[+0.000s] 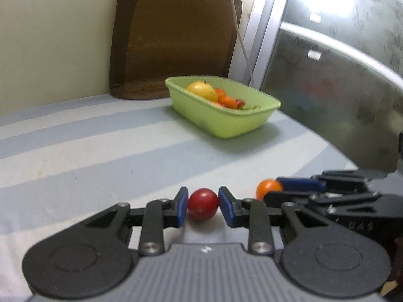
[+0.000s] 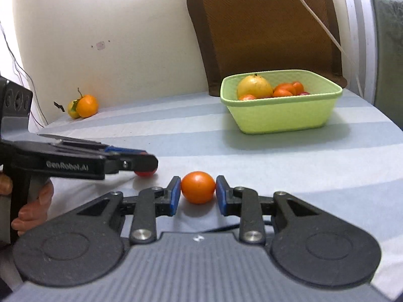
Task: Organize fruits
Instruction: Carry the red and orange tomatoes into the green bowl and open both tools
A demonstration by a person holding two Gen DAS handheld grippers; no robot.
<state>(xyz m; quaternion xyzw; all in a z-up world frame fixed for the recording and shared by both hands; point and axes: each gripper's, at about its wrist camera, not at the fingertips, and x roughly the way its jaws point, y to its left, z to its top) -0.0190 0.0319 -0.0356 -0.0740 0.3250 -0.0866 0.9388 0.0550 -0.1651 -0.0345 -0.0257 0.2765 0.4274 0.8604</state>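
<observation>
A small red round fruit (image 1: 203, 203) sits between the blue pads of my left gripper (image 1: 203, 205), which is shut on it just above the striped cloth. My right gripper (image 2: 198, 191) is shut on a small orange fruit (image 2: 198, 187), pads touching both of its sides. From the right wrist, the left gripper (image 2: 144, 162) shows at the left with the red fruit (image 2: 145, 173) peeking out below its tips. In the left wrist view the orange fruit (image 1: 268, 188) appears at the right. A green basket (image 2: 282, 119) (image 1: 226, 125) farther back holds a yellow fruit (image 2: 254, 86) and several orange and red ones.
A brown cushion (image 2: 264, 27) leans on the wall behind the basket. An orange and a yellow fruit (image 2: 83, 107) lie by the wall at the back left. A metal panel (image 1: 340, 75) borders the right side. A hand (image 2: 32, 209) grips the left tool's handle.
</observation>
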